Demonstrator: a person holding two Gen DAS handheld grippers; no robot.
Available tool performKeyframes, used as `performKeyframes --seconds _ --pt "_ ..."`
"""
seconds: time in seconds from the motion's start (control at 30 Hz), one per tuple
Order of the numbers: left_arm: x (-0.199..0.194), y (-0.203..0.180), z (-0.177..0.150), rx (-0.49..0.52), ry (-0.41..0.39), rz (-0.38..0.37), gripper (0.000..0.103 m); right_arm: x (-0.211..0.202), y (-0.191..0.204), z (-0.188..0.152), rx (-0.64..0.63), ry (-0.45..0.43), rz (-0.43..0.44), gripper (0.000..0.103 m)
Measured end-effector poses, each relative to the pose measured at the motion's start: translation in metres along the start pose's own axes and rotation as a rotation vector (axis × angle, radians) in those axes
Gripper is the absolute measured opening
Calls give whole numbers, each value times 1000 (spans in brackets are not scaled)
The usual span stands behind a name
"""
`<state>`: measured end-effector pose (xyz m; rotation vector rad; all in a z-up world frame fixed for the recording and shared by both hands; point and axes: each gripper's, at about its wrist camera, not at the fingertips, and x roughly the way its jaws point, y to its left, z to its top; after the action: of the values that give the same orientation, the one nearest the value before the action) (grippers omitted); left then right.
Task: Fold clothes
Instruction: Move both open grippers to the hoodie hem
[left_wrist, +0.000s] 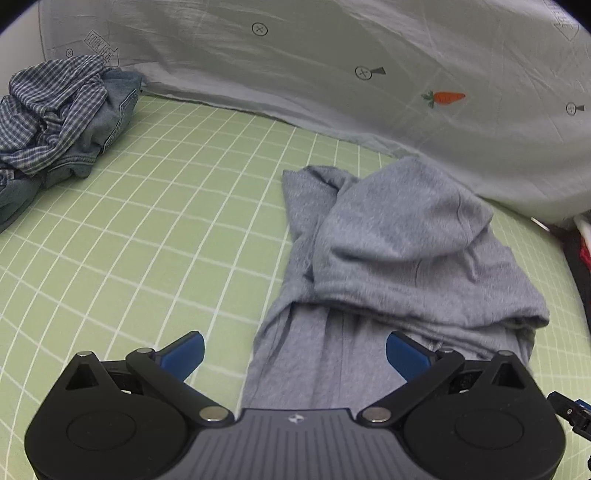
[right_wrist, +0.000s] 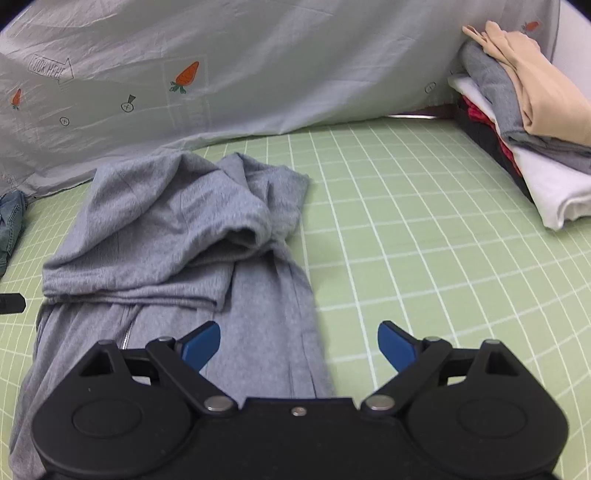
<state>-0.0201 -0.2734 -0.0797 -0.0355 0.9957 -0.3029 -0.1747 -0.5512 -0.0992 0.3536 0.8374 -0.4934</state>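
On my left wrist feed, a crumpled pile (left_wrist: 55, 118) of checked and denim cloth sits at the upper left of the frame, on the green gridded sheet (left_wrist: 166, 206). Well right of it, from centre to lower right, lies the grey garment (left_wrist: 399, 251), partly folded, its upper part doubled over the lower. A pale carrot-print cloth (left_wrist: 314, 74) hangs across the top of the frame. My left gripper (left_wrist: 295, 356) fills the bottom, jaws spread wide and holding nothing; the right blue pad (left_wrist: 406, 354) is over the garment's lower part, the left one over bare sheet.

On my right wrist feed, the garment (right_wrist: 177, 236) takes the left half of the frame, running down under the gripper body. My right gripper (right_wrist: 299, 347) sits at the bottom, jaws released and empty, straddling the garment's right edge. At the upper right a stack (right_wrist: 524, 129) of folded clothes rests on the sheet (right_wrist: 424, 229), well apart from the garment.
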Motion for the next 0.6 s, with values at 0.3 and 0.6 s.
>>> performKeyframes --seconds 0.3,0.6 --pt "-7 26 -71 42 161 72 103 -22 -3 -68 33 122 -23 93" --pt "-22 29 -108 93 233 33 103 -35 -1 -96 42 177 -3 94"
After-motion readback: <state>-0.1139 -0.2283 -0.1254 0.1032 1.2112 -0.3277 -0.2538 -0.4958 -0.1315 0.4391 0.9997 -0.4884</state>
